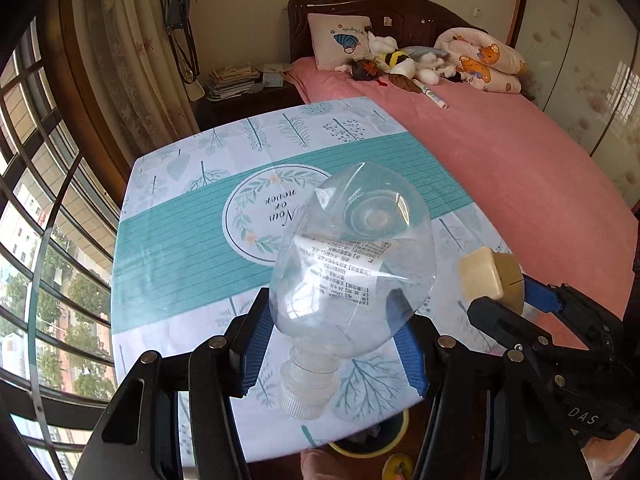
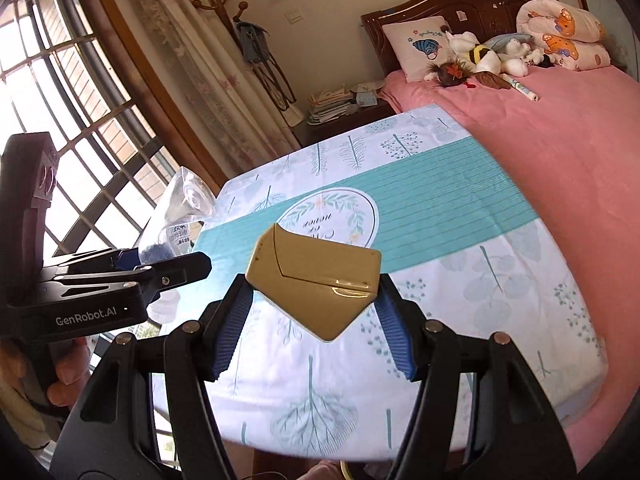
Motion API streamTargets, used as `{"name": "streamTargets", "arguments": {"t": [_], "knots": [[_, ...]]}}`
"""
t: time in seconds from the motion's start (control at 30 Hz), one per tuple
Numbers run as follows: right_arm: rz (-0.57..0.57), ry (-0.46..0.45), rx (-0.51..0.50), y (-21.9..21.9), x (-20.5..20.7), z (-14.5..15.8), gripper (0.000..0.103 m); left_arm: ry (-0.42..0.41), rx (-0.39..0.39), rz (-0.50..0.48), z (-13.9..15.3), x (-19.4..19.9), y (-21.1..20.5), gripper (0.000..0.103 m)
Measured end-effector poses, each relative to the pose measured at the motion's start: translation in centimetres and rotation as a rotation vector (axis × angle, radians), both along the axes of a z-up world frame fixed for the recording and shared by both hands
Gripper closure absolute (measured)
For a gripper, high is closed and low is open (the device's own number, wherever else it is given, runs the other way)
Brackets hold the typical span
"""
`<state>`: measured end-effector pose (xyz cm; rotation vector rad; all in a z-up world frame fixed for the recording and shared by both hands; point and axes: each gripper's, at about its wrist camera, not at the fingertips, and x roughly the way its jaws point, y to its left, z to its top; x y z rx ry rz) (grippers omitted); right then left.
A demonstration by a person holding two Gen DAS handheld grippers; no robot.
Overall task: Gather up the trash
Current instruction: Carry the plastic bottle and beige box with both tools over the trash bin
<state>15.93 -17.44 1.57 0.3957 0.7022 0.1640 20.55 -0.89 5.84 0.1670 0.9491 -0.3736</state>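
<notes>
My left gripper is shut on a clear, crushed plastic bottle, cap toward the camera, held in the air above the near edge of the table. The same bottle shows at the left of the right wrist view, above the left gripper's black body. My right gripper is shut on a tan, angular box with a glossy face, also lifted over the table. That tan box appears at the right of the left wrist view.
The table wears a white and teal leaf-print cloth. A pink bed with a pillow, plush toys and a rolled quilt lies behind it. A bin with a yellow rim sits on the floor under the table's near edge. A barred window fills the left.
</notes>
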Motion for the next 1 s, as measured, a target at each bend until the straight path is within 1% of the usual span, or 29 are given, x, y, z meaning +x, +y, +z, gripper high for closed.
{"name": "streamTargets", "arguments": {"t": [0.1,0.17,0.27,0.37,0.53,0.6,0.73,0.77,0.8,0.87,1.0], "knots": [[0.048,0.008,-0.017,-0.4,-5.3,-0.1,0.044,0.017,0.003,0.009,-0.7,-5.0,-0.5,0.046],[0.076,0.021,-0.02,-0.6,-8.6,-0.7,0.044,0.032,0.017,0.011,-1.4,-8.0,-0.9,0.046],[0.098,0.061,-0.003,-0.9,-13.0,-2.2,0.044,0.067,0.034,0.008,-2.7,-11.6,-1.2,0.046],[0.107,0.117,0.017,-1.3,-15.8,-4.3,0.044,0.104,0.064,0.0,-4.3,-14.4,-1.5,0.046],[0.102,0.229,0.052,-1.9,-18.2,-8.6,0.044,0.186,0.091,-0.028,-8.2,-17.9,-1.9,0.046],[0.089,0.266,0.062,-2.1,-18.2,-10.2,0.044,0.223,0.099,-0.038,-10.2,-19.1,-2.1,0.046],[0.075,0.346,0.059,-2.1,-18.2,-13.5,0.044,0.297,0.103,-0.059,-14.6,-19.9,-2.2,0.046],[0.072,0.365,0.056,-2.0,-18.3,-14.6,0.044,0.314,0.105,-0.064,-15.9,-18.8,-2.2,0.046],[0.069,0.382,0.052,-1.9,-18.3,-15.6,0.044,0.327,0.109,-0.067,-17.2,-19.0,-2.3,0.046],[0.063,0.415,0.043,-1.7,-18.5,-17.9,0.044,0.344,0.113,-0.072,-19.8,-18.6,-2.4,0.046],[0.061,0.475,0.007,-1.1,-18.6,-23.3,0.044,0.354,0.131,-0.072,-25.1,-19.1,-2.5,0.046]]}}
